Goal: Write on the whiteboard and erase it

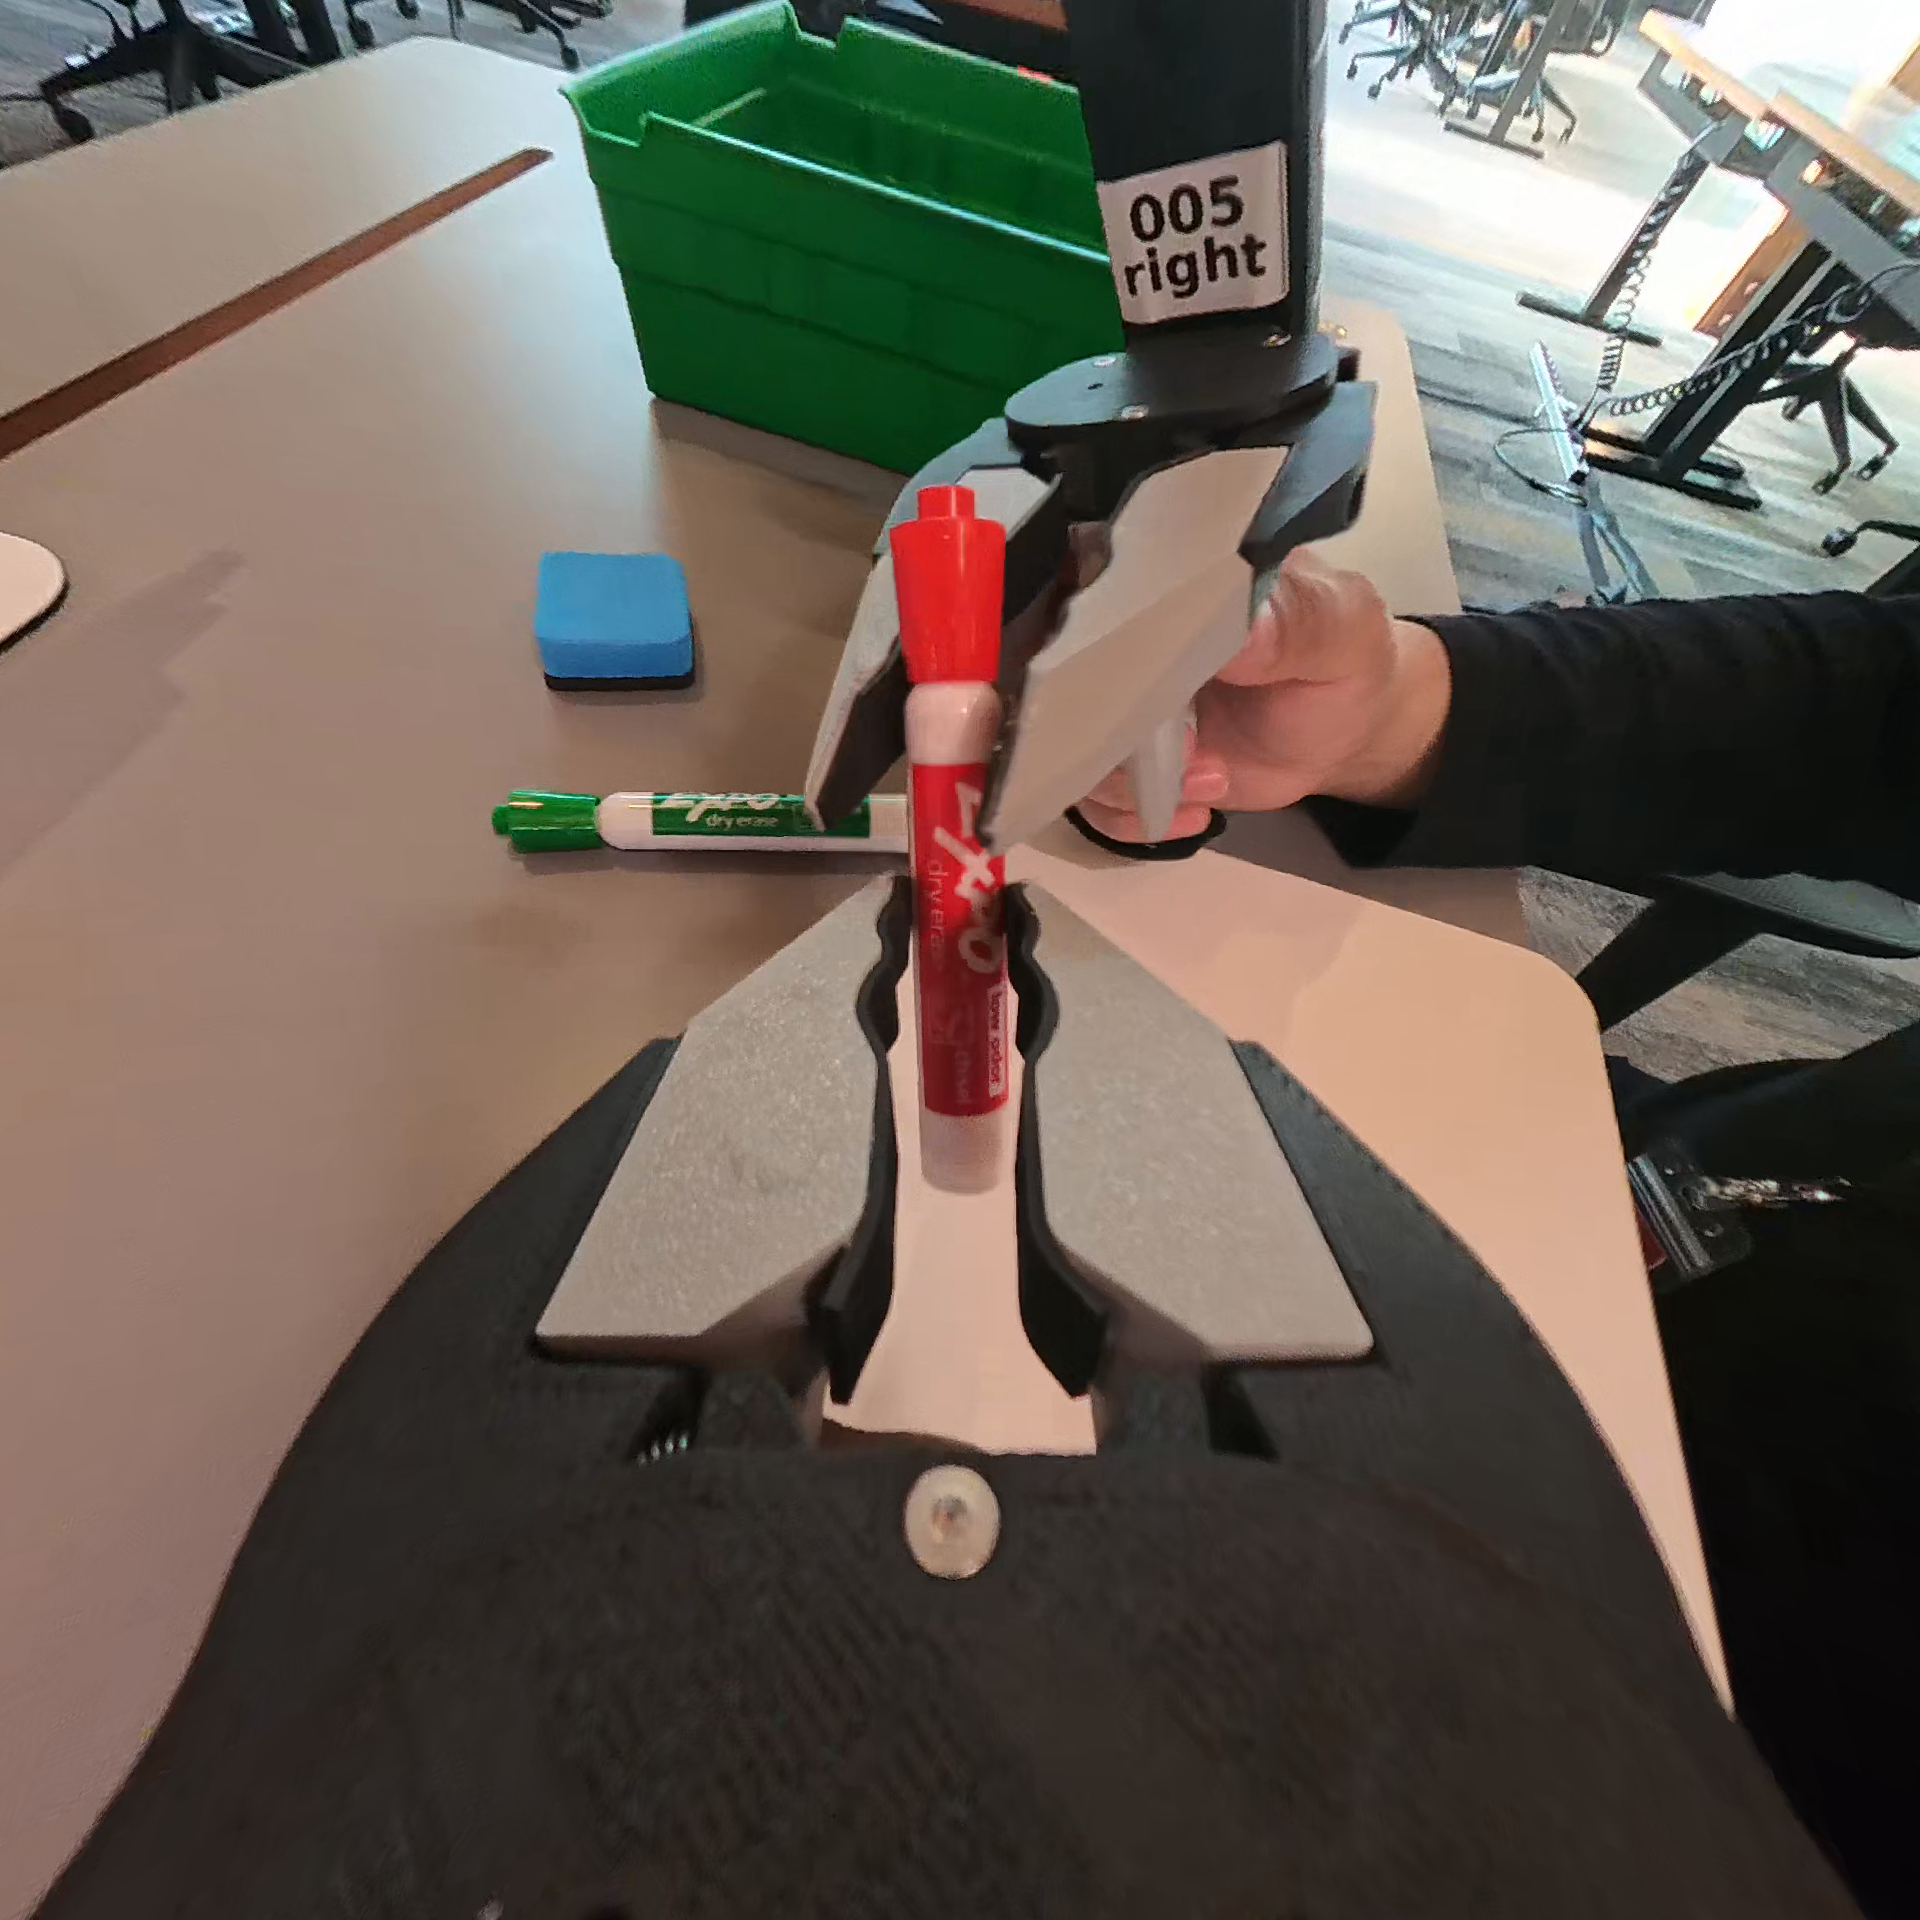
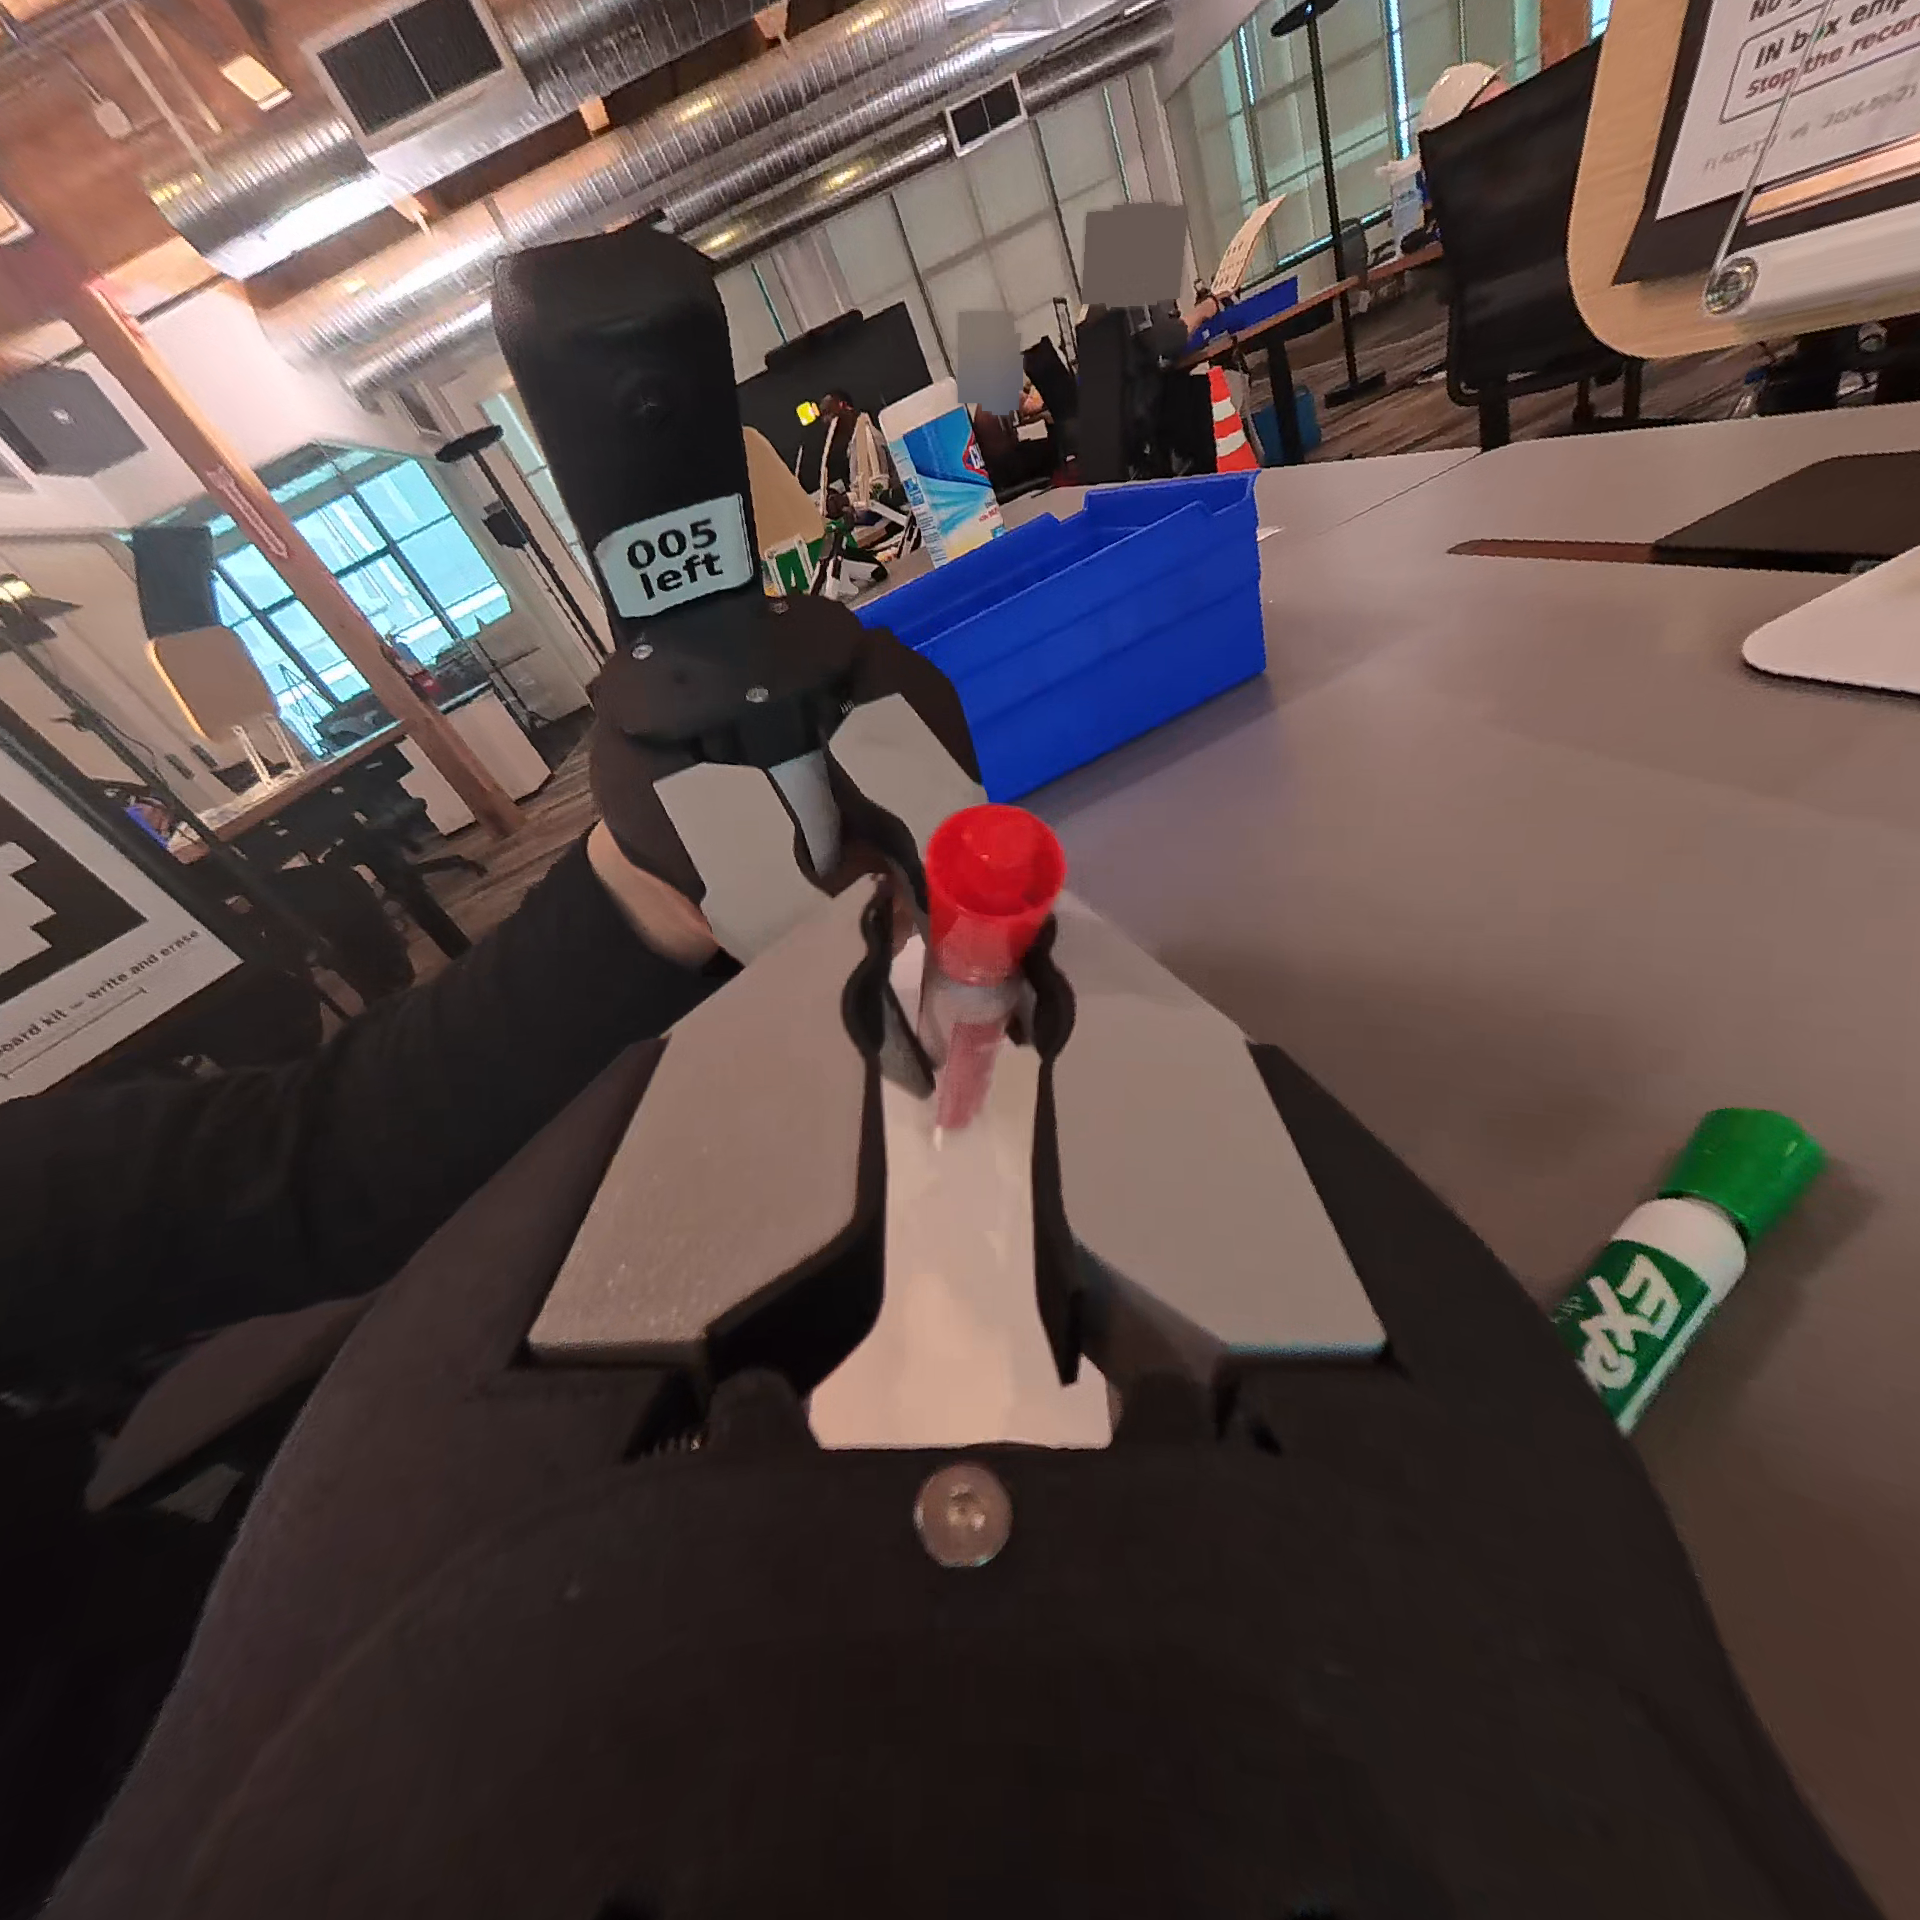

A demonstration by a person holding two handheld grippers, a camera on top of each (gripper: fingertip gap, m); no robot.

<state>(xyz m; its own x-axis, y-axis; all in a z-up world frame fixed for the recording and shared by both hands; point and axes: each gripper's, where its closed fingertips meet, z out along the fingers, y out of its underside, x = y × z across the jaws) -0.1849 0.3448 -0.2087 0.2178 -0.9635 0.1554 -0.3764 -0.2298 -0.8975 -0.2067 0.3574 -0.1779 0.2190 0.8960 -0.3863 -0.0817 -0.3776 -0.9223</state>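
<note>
My left gripper (image 1: 961,894) is shut on the barrel of a red marker (image 1: 956,935) and holds it upright above the whiteboard (image 1: 1351,1039). The red cap (image 1: 948,582) is on and points up. My right gripper (image 1: 914,821) comes down from above and straddles the marker just below the cap. In the right wrist view my right gripper (image 2: 961,935) has the red marker (image 2: 987,883) between its fingers. The right pad (image 2: 1049,966) touches it, while the left pad (image 2: 868,977) stands off with a gap.
A green marker (image 1: 686,821) lies on the table beyond the board and also shows in the right wrist view (image 2: 1673,1278). A blue eraser (image 1: 613,623) sits behind it. A green bin (image 1: 831,260) stands at the back. A blue bin (image 2: 1091,623) stands farther off. Left and right tips are no more than a few centimetres apart.
</note>
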